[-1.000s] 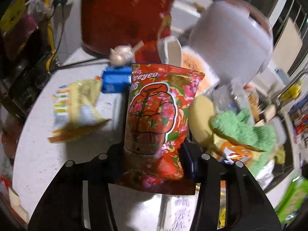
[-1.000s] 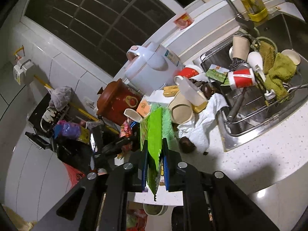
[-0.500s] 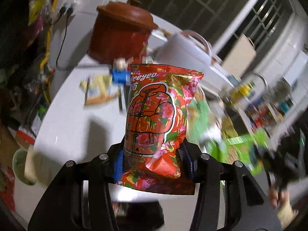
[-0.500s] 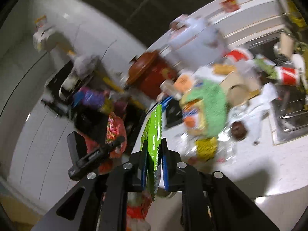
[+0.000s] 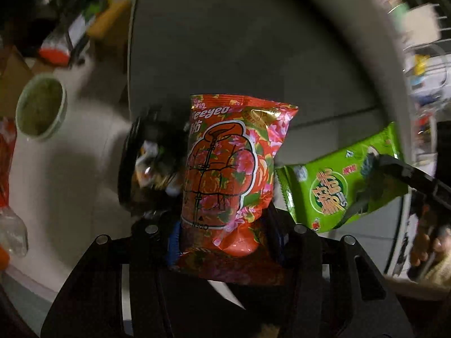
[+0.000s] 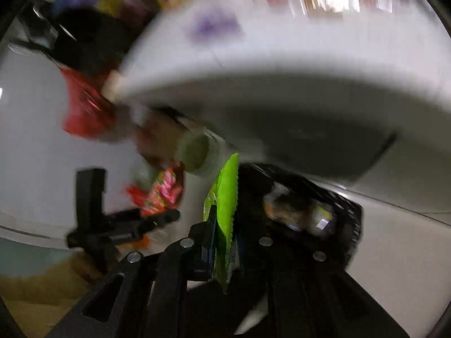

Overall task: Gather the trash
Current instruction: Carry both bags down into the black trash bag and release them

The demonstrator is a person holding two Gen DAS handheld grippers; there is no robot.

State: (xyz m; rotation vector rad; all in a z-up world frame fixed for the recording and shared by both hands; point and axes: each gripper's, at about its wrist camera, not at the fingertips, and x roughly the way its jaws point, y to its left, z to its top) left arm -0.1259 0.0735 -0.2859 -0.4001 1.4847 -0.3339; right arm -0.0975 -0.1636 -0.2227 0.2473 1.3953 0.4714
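Observation:
My left gripper (image 5: pixel 225 225) is shut on a red floral snack bag (image 5: pixel 228 169), which stands upright between its fingers. My right gripper (image 6: pixel 224 236) is shut on a flat green snack packet (image 6: pixel 225 197), seen edge-on. In the left wrist view the green packet (image 5: pixel 346 186) hangs at the right, pinched by the right gripper (image 5: pixel 377 169). A black bin (image 5: pixel 152 166) with wrappers inside sits just behind the red bag. In the right wrist view the bin (image 6: pixel 310 214) lies right of the packet, and the left gripper (image 6: pixel 141 222) carries the red bag (image 6: pixel 160 194) at the left.
A pale green cup (image 5: pixel 39 109) stands on the floor at the left. The grey cabinet front (image 5: pixel 239 42) rises behind the bin, and the white counter edge (image 6: pixel 282 56) overhangs it. A red plastic bag (image 6: pixel 81 112) hangs further left. A hand (image 5: pixel 425 248) holds the right gripper.
Both grippers have swung down from the cluttered countertop to floor level beside the cabinet, each still holding its packet. The black bin has come into view close ahead.

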